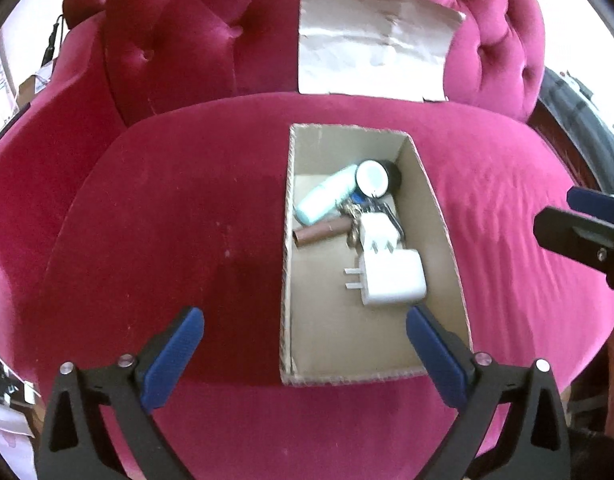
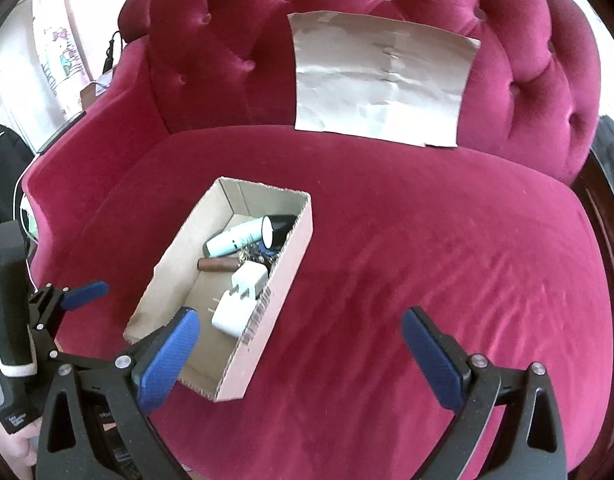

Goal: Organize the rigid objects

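An open cardboard box lies on a red velvet seat cushion. Inside it are two white plug adapters, a brown tube, a pale green bottle, a black round item with a white face and some keys. My left gripper is open and empty, above the box's near end. My right gripper is open and empty, over the box's near right wall.
A flat piece of cardboard leans against the tufted chair back. The right gripper shows at the right edge of the left wrist view. The left gripper shows at the left of the right wrist view.
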Demonstrator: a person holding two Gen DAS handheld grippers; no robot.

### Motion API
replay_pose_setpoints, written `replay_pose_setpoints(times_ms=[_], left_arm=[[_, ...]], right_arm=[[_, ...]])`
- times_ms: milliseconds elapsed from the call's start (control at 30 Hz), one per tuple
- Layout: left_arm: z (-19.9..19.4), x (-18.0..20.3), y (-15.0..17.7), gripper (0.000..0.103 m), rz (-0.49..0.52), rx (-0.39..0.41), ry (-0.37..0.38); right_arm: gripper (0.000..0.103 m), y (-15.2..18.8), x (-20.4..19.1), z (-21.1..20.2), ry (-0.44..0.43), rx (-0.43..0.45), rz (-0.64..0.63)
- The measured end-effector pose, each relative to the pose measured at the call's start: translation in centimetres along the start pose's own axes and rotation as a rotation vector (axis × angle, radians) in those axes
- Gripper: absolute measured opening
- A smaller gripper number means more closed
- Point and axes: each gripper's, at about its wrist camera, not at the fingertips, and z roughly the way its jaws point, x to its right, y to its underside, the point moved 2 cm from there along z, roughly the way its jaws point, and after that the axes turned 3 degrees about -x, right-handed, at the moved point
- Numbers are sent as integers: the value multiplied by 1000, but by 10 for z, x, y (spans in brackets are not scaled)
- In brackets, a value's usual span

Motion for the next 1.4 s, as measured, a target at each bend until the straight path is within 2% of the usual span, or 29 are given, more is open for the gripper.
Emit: replay_pose_setpoints(times_ms=[167,433,600,767,1067,1400], left_arm=[[-11,6,9,103,-13,-1,21],[-39,11,20,103,-16,48,-27],[-48,16,25,103,-13,47,-36],[-58,20,26,103,-20,77,-24],[-69,35,21,103,10,61,-40],[-75,43,14,103,-8,39,-3]], right_arm=[[103,15,-2,-15,37,16,34],[103,35,-3,-36,79,51,72],[103,45,-5,-43,96,70,105],[103,47,-4,-51,128,72,117],[103,49,5,-63,172,42,154],[103,46,6,-74,206,36,140]])
